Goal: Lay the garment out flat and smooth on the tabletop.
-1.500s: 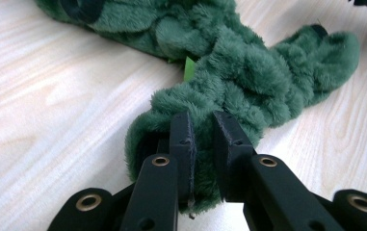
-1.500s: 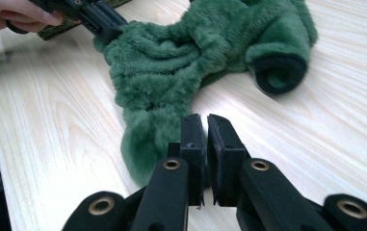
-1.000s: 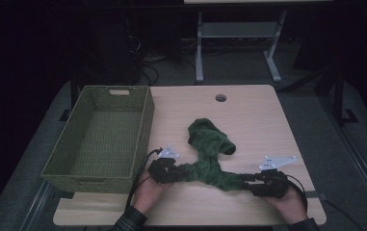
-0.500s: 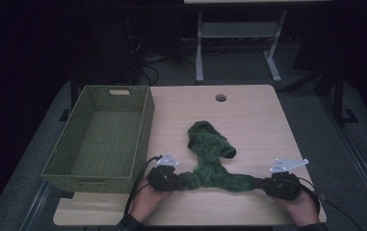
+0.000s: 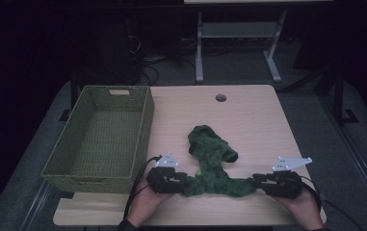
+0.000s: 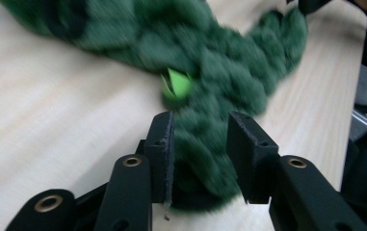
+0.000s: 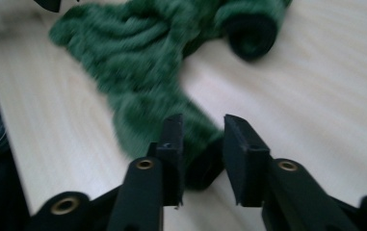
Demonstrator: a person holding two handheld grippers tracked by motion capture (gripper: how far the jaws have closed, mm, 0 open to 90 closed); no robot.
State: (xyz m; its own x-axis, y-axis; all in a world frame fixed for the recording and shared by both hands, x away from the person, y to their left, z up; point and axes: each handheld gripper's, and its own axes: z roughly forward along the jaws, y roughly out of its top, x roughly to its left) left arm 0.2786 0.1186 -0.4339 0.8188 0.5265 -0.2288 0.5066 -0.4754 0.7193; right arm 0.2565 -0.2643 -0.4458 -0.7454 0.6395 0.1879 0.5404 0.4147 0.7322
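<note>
A dark green knitted garment (image 5: 210,154) lies bunched on the wooden table (image 5: 248,120), its lower part stretched out as a band toward the front edge. My left gripper (image 5: 185,182) is at the band's left end. In the left gripper view the jaws (image 6: 199,125) have just been opening, with the knit (image 6: 219,62) still lying between them and a light green tag (image 6: 176,85) just ahead. My right gripper (image 5: 258,180) is at the band's right end. Its jaws (image 7: 203,127) have just been opening too, and the garment's dark end (image 7: 200,163) rests between them with a gap on one side.
A green woven basket (image 5: 145,127) stands along the table's left side with nothing in it. A round cable hole (image 5: 220,97) sits near the far edge. Beyond the table are a dark floor and a metal stand (image 5: 200,53).
Both hands came closer to the front edge and the right one slid to the right. The garment's lower part got pulled from a Y shape into a straighter band between the grippers.
</note>
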